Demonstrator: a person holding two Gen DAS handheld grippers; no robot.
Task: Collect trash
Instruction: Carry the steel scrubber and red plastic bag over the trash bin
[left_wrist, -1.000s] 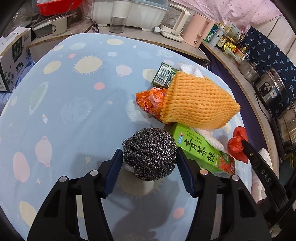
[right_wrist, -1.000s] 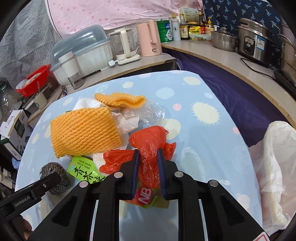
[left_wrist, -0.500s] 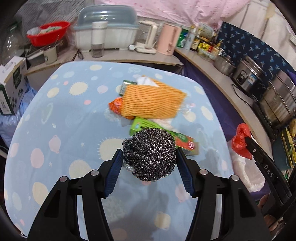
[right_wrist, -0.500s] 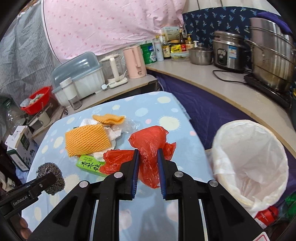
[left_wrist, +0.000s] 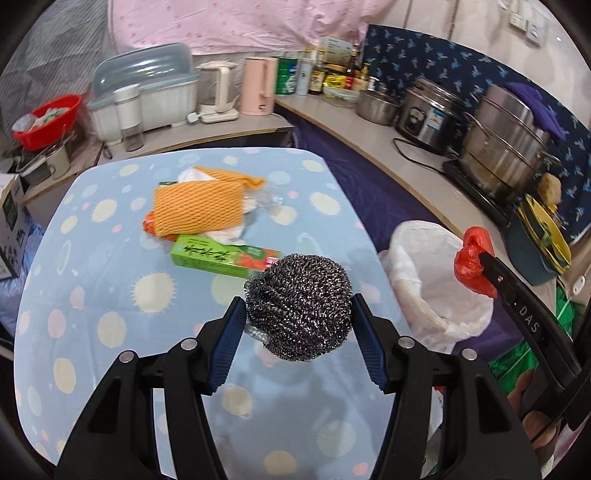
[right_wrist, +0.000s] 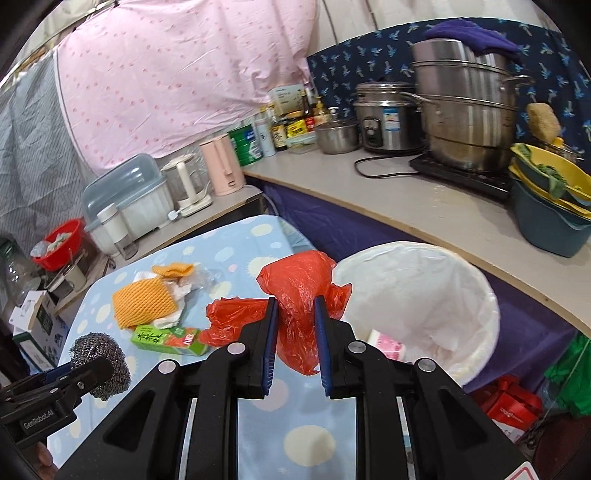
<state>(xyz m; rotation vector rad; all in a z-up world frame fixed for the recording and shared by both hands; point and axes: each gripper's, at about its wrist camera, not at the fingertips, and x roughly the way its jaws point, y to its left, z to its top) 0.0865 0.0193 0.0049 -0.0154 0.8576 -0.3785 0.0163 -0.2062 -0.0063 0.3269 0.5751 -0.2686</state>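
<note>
Both grippers have lifted off the table and swung toward the bin since the earlier frames, each carrying its load along. Left gripper (left_wrist: 297, 325) pinches the scourer (left_wrist: 298, 305) between its blue pads, jaws set fairly wide around the steel ball, which now hangs above the near edge of the table (left_wrist: 110, 258) with the bin (left_wrist: 436, 280) ahead and to its right. Right gripper (right_wrist: 294, 343) has its jaws pressed close on a red bag (right_wrist: 301, 284), the crumpled plastic bulging above and below the pads; the white-lined bin (right_wrist: 417, 295) sits just ahead and right of its fingertips, so this load looks closer to the drop. Neither piece is over the opening yet as far as I can judge. Something pink-and-white already lies inside the bin, just beyond the right jaw, so some collecting seems done. Behind and to the left of both grippers, a pile remains on the table: an orange net (left_wrist: 197, 206), a green carton (left_wrist: 218, 254), crumpled white paper and clear film, a second, smaller orange piece and a scrap of orange wrapper under the net. My reading is that the task is partway: two items are in transit, and after they are released at least a few more trips are needed to clear that pile.
</note>
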